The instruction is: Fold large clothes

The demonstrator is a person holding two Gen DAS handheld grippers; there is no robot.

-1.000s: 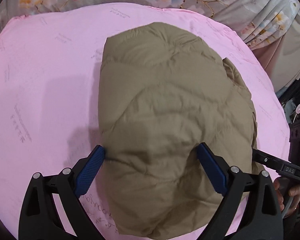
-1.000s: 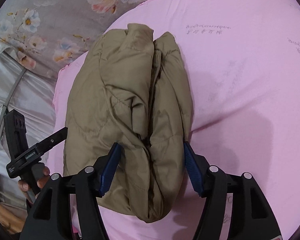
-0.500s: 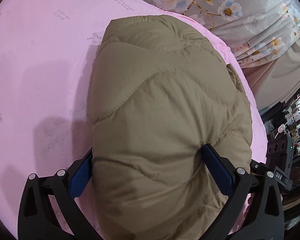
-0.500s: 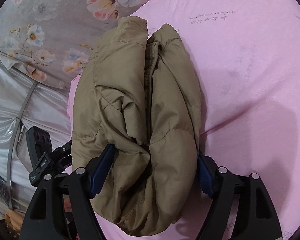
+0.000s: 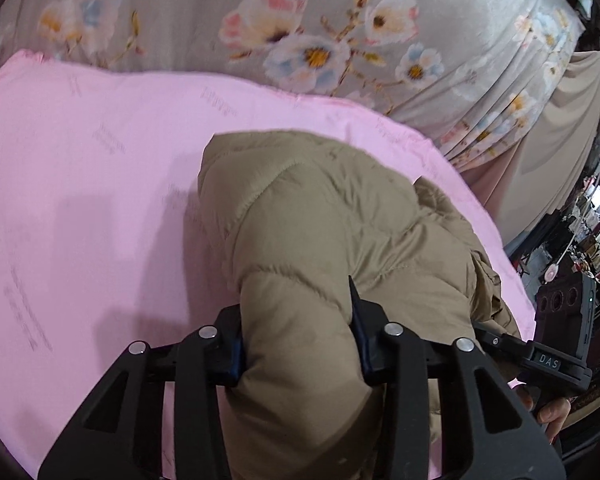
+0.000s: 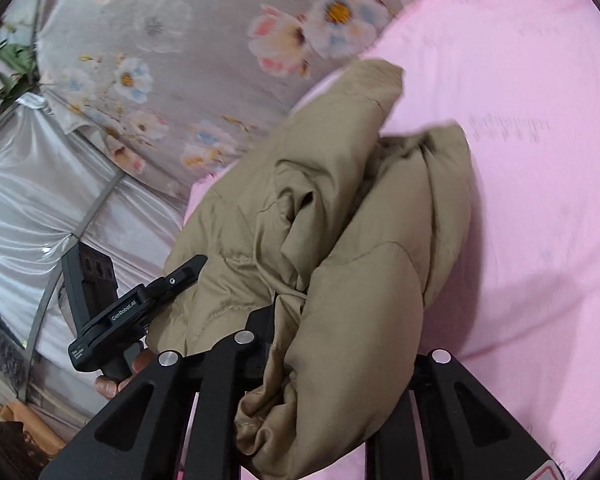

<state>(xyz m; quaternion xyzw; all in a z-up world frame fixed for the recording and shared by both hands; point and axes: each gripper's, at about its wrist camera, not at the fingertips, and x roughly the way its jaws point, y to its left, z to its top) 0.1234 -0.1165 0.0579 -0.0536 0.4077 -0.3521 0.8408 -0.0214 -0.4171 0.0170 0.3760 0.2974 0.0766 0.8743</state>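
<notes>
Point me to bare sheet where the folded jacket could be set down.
Bare pink sheet lies open left of the tan quilted jacket in the left wrist view, up to the grey floral fabric. Crowded on the jacket's other side: the sheet's edge and both grippers, left gripper, right gripper, closing on it.

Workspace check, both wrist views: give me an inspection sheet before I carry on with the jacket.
Surface: pink sheet with faint printed lettering, bare beside the garment.
Job's things: tan puffer jacket, bundled in folds, near end gathered in both tools.
Clutter: nothing seen on the sheet.
Grippers: left tool closing, pads pressing the jacket's padded end; right tool closing on bunched fabric, its pads hidden by cloth.
Cables: nothing seen.
Surroundings: grey floral fabric behind the sheet; silvery drape; crowded shelves at the far edge, too blurred to identify.
</notes>
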